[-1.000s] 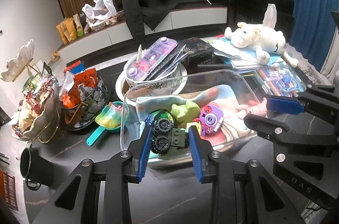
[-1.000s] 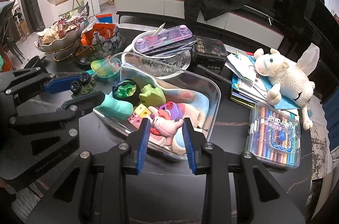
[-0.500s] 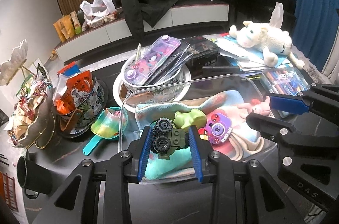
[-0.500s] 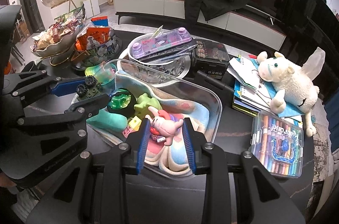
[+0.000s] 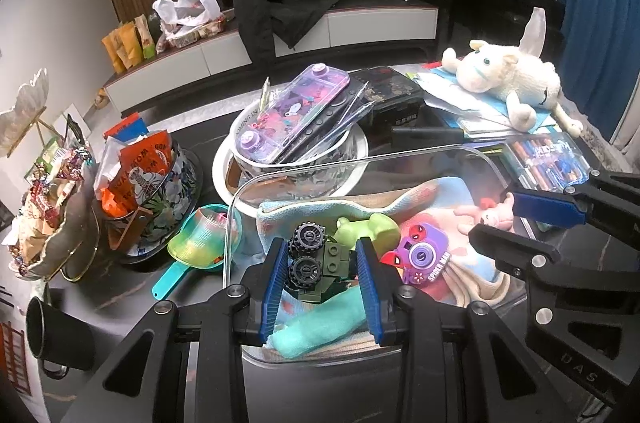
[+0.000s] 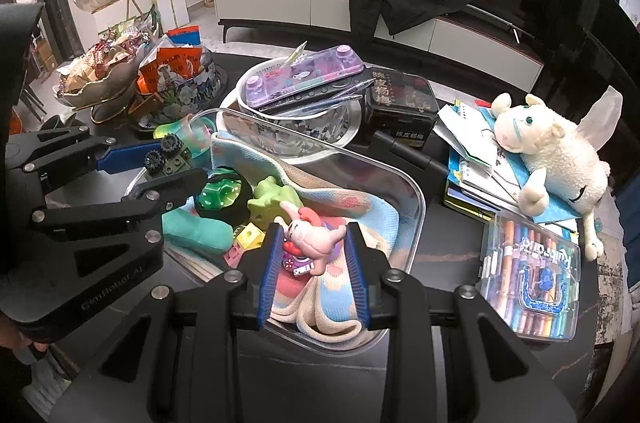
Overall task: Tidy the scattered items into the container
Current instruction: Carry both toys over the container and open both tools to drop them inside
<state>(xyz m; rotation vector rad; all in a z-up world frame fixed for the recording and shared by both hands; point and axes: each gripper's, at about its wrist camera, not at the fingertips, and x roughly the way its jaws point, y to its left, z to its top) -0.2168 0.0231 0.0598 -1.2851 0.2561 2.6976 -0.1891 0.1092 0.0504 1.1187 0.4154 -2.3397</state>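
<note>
Over the clear plastic container (image 5: 472,153), the left tool (image 5: 322,271) pinches an olive-green brick vehicle with black wheels (image 5: 320,263) and the right tool (image 6: 312,255) pinches a pink rubbery pig figure (image 6: 310,237). Both have moved in from the rim over the last second, now hanging above the pastel cloth (image 6: 348,207), so release looks next. Felt-pen case (image 6: 532,271) waits on the desk (image 6: 440,247).

Dark table (image 6: 440,251) bears clear container (image 6: 412,207), crayon box (image 6: 532,283), bowls.

You have one clear container (image 6: 416,199), two grippers, one block truck (image 5: 320,263), one pink figure (image 6: 312,239), one toy camera (image 5: 420,257), one plush sheep (image 6: 548,143), one crayon case (image 6: 532,279).
</note>
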